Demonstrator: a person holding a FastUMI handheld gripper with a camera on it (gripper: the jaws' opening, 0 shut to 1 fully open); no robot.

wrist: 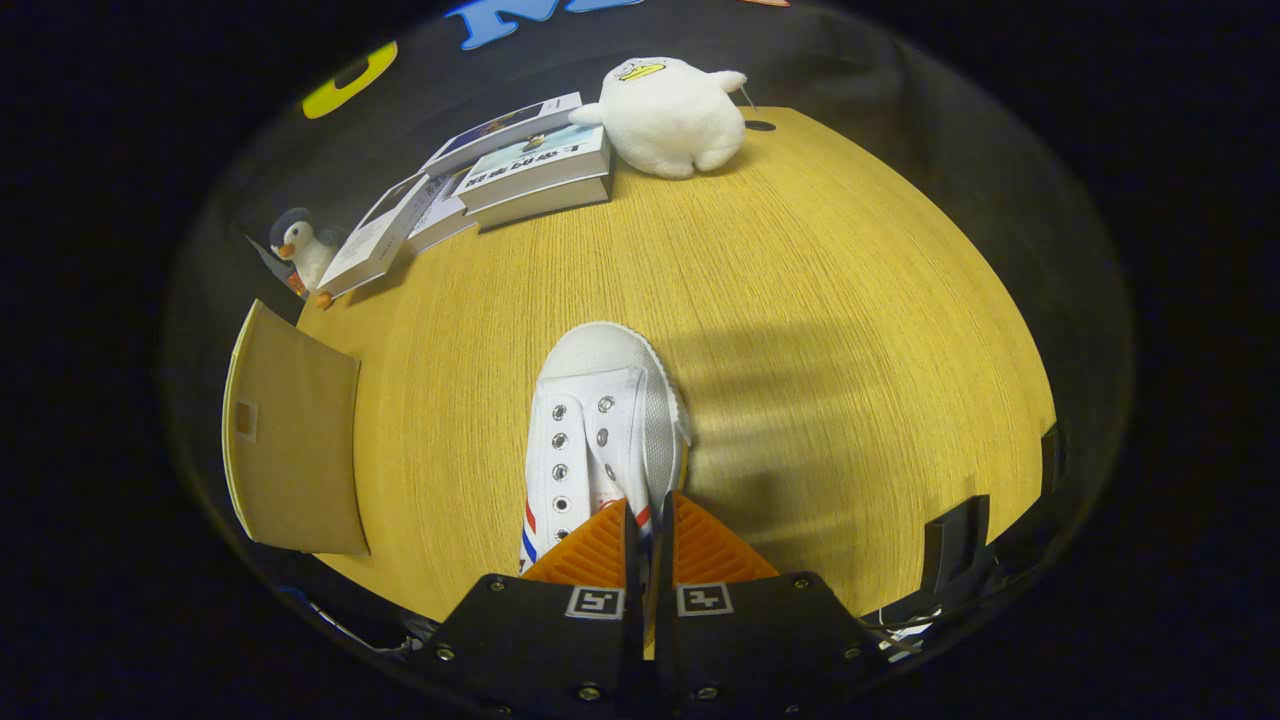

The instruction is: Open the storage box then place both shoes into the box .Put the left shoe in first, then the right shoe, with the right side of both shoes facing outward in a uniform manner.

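A white canvas shoe (pixel 600 420) with metal eyelets and red and blue side stripes points away from me, its toe toward the far side of the wooden table (pixel 820 330). My gripper (pixel 650 515) is shut on the shoe's upper edge near the heel, with the thin wall pinched between both fingers. The shoe looks lifted slightly above the tabletop. A tan cardboard flap (pixel 295 440), part of the storage box, stands to the left of the shoe.
At the far side lie several books (pixel 535 170) in a loose stack. A white plush duck (pixel 670 115) sits to their right, and a small penguin toy (pixel 300 250) to their left. Dark brackets (pixel 955 540) stand at the table's near right edge.
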